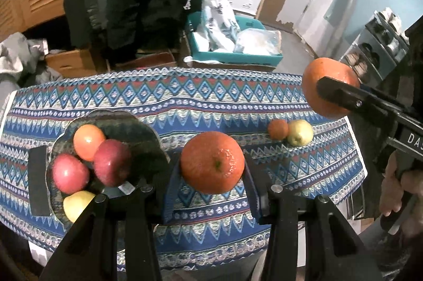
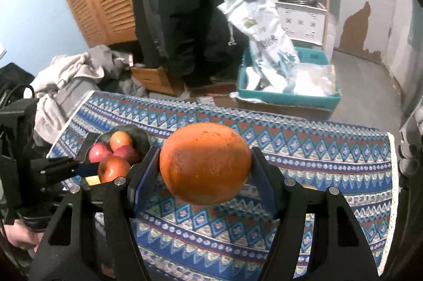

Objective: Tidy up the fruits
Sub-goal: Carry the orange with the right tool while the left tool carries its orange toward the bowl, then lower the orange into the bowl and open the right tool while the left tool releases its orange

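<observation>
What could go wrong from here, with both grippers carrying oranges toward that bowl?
1. The dark bowl already holds four fruits; adding the left gripper's orange may knock one out.
2. The right gripper's orange is held only at its sides, high above the tablecloth; a slip would likely send it rolling off.
3. Both grippers heading for the bowl together could collide.

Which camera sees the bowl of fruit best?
The left wrist view. There the dark bowl sits close, showing two red apples, an orange fruit and a yellow one inside. In the right wrist view the bowl is small and far left, partly hidden behind the left tongs.
</observation>
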